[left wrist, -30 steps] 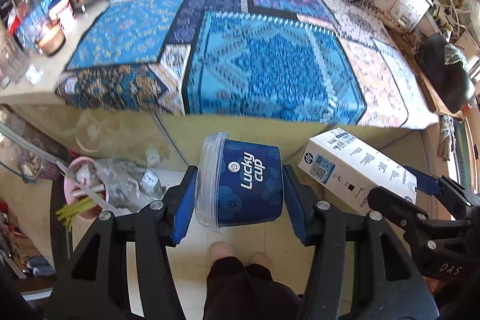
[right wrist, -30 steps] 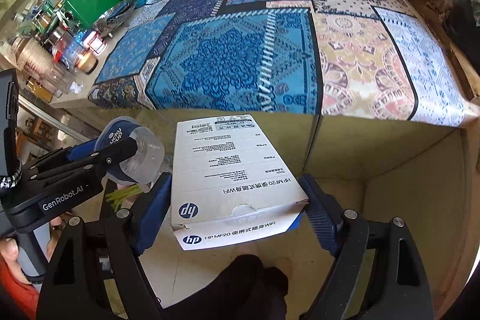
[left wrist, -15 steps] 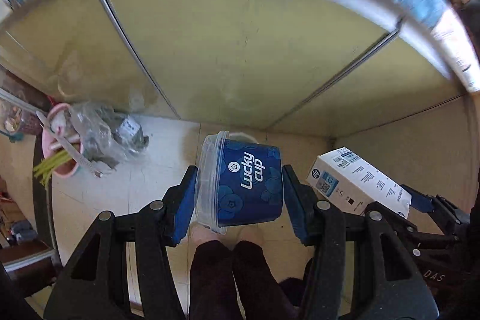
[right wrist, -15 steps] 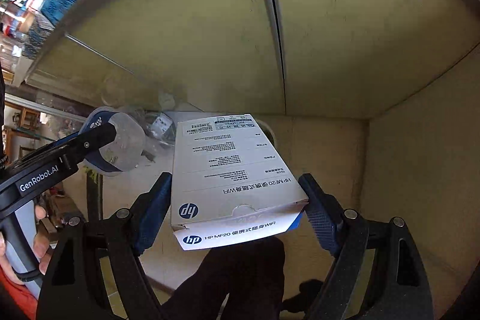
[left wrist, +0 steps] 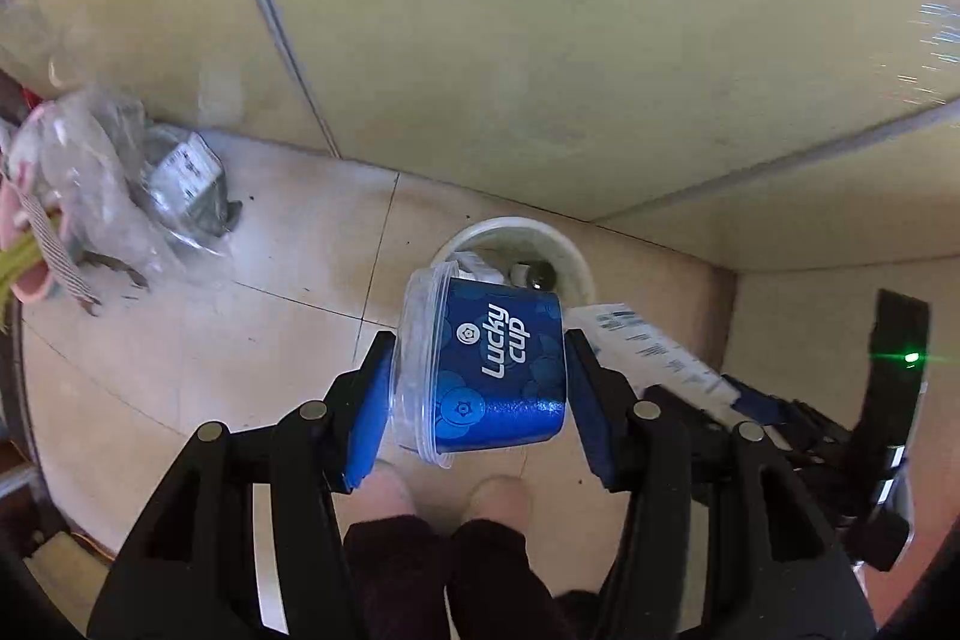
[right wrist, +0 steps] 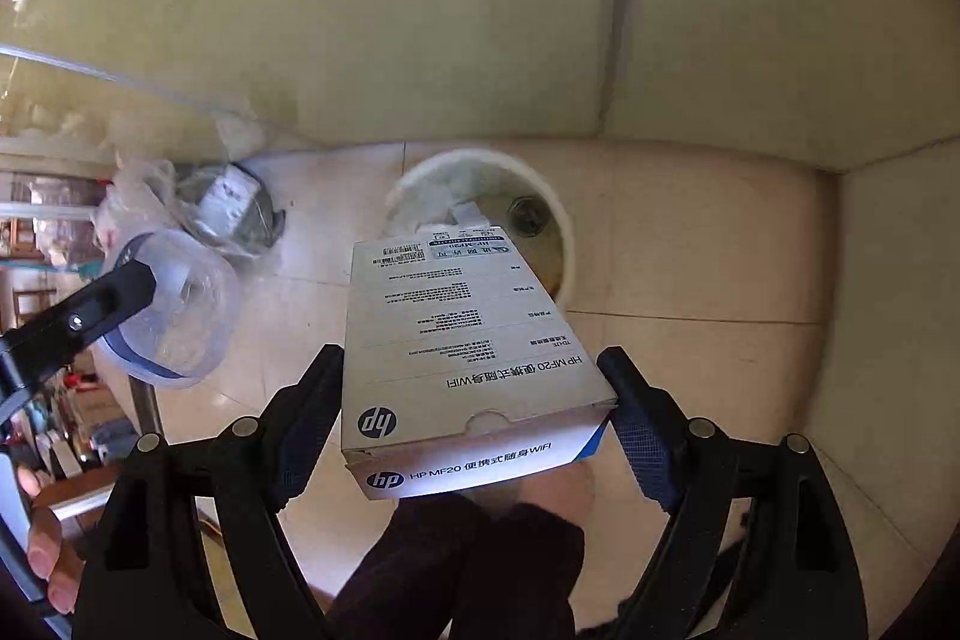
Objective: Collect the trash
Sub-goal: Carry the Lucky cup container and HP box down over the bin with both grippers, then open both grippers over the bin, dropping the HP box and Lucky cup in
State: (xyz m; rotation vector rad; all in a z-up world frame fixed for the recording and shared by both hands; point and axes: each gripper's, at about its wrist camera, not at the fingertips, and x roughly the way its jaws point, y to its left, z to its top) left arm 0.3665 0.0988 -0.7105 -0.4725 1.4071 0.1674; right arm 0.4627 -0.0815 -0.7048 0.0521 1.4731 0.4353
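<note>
The left gripper (left wrist: pixel 477 388) clamps the blue cup (left wrist: pixel 486 376); the right gripper (right wrist: pixel 474 418) clamps the white box (right wrist: pixel 462 340). Both hover above the white bin (right wrist: pixel 558 220), at twelve o'clock. Next, judging by position: centre each over the opening and release.

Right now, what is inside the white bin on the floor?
The white bin holds a round metallic object and some white paper or packaging on a yellowish bottom. The HP box held in front covers the bin's near part, so anything there is hidden.
</note>
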